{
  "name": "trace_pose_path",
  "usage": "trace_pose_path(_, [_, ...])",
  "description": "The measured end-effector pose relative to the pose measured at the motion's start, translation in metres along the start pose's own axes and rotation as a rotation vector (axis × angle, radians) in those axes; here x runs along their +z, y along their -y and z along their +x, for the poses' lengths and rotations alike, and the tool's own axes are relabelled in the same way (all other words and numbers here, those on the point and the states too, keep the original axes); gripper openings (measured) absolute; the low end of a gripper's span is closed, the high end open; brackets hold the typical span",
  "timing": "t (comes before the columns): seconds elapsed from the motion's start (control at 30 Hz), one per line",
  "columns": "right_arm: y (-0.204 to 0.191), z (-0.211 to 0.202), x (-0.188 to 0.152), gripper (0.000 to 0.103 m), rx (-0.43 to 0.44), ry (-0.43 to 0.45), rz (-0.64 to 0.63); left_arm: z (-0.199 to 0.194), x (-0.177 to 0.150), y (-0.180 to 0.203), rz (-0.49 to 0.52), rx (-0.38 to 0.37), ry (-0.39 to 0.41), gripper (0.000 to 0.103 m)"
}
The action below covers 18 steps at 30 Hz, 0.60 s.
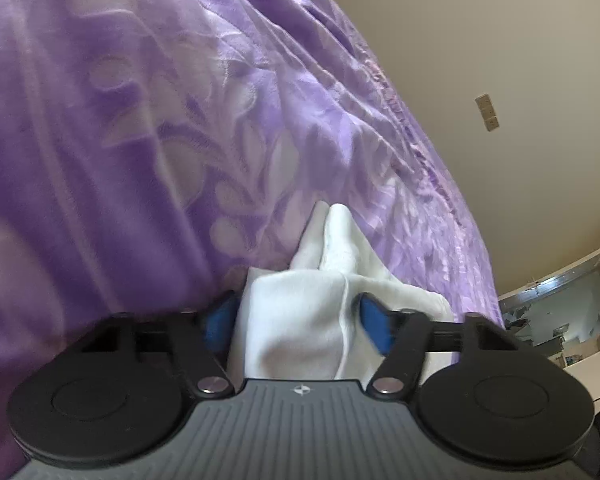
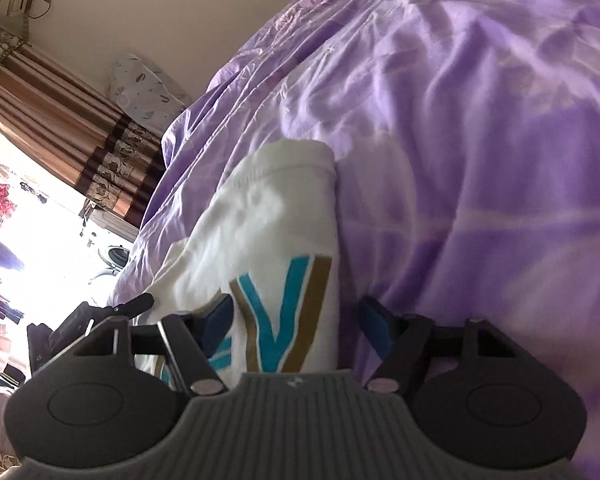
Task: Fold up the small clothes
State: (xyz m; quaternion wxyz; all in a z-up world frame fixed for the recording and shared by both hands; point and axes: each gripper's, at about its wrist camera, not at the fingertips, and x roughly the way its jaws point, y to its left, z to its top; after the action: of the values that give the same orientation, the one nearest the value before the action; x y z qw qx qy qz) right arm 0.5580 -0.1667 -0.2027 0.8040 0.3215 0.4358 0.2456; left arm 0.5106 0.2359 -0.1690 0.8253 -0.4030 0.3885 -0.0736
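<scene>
With both the left gripper [image 1: 296, 322] and right gripper [image 2: 296, 322] spread wide around, not pinching, the white garment [image 2: 268, 220] on the purple bedspread [image 1: 120, 120], we judge that closing carelessly could bunch its layers.

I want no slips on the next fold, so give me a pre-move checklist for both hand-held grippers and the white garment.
1. White garment between the left hand-held gripper pads: ok, cloth fills the gap.
2. Left grip actually clamped: cannot tell, pads sit wide apart.
3. Right hand-held gripper over the garment's printed part: ok, cloth lies between its fingers.
4. Right grip closed on cloth: not ok, the right pad stands clear of the fabric.
5. Purple bedspread flat under the work: not ok, wrinkled.
</scene>
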Motion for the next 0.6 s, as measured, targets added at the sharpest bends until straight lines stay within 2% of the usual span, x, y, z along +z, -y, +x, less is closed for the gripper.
trace_pose_path(0.03, [0.001, 0.002, 0.002, 0.058, 0.004, 0.004, 0.002, 0.002, 0.0, -0.001, -0.013, -0.005, -0.006, 0.054])
trace_pose_path(0.1, [0.005, 0.009, 0.006, 0.046, 0.017, 0.012, 0.021, 0.004, 0.0, -0.001, -0.037, -0.009, -0.008, 0.038])
trace_pose_path(0.17, [0.006, 0.01, 0.007, 0.038, 0.022, 0.017, 0.022, 0.002, -0.002, 0.008, -0.006, 0.001, 0.004, 0.03])
trace_pose_path(0.2, [0.003, 0.011, 0.008, 0.029, 0.015, 0.018, 0.011, -0.003, -0.004, 0.017, 0.031, 0.017, 0.021, 0.027])
trace_pose_path(0.3, [-0.016, 0.002, 0.007, 0.016, -0.027, 0.05, -0.094, -0.015, -0.008, 0.04, 0.108, 0.037, 0.054, 0.023])
trace_pose_path(0.5, [-0.059, -0.023, 0.002, 0.013, -0.103, 0.113, -0.241, -0.053, -0.025, 0.087, 0.278, 0.074, 0.122, 0.021])
trace_pose_path(0.6, [-0.082, -0.041, -0.004, 0.011, -0.117, 0.143, -0.301, -0.073, -0.032, 0.103, 0.314, 0.085, 0.152, 0.02])
